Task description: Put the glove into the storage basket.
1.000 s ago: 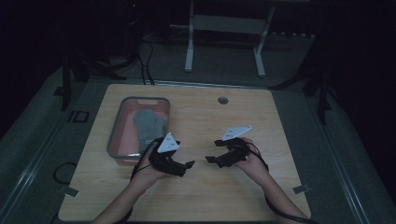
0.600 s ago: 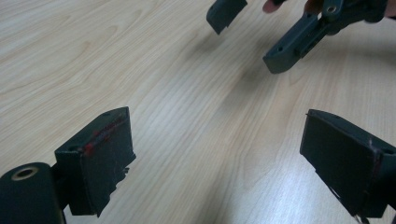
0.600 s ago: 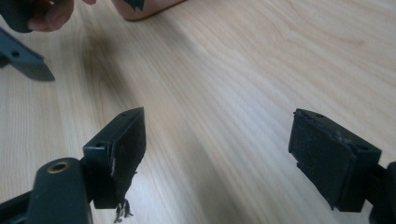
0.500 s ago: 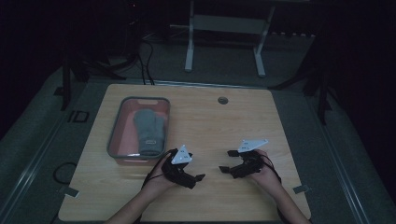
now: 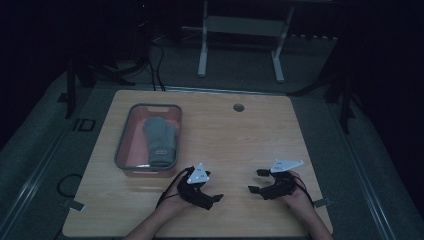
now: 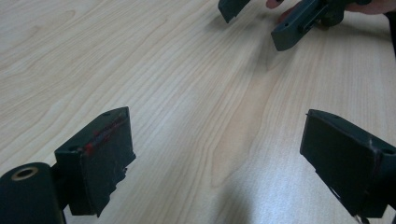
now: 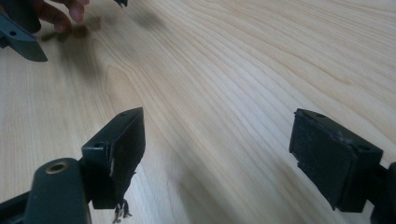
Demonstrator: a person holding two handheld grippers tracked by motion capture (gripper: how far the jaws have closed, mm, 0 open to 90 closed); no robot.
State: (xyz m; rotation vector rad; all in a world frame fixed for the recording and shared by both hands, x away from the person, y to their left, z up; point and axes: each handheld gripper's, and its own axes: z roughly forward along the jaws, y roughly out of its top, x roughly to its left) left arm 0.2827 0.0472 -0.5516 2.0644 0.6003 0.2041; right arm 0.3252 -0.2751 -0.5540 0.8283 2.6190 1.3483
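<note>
A pale wood surface (image 5: pixel 250 145) carries a grey-rimmed tray with a reddish floor (image 5: pixel 131 127) on its left half. A small round grommet (image 5: pixel 238 107) sits near the surface's far edge, right of the tray. Beyond that edge a white metal frame (image 5: pixel 240 25) stands on the floor.

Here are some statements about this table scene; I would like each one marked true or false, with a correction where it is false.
1. The grey mitten lies inside the tray. True.
2. The left gripper holds the mitten. False: its jaws are open over bare table.
3. The right gripper has open jaws with nothing between them. True.
4. The tray stands at the table's right side. False: it stands at the left.
5. Both grippers are near the table's front edge. True.
</note>
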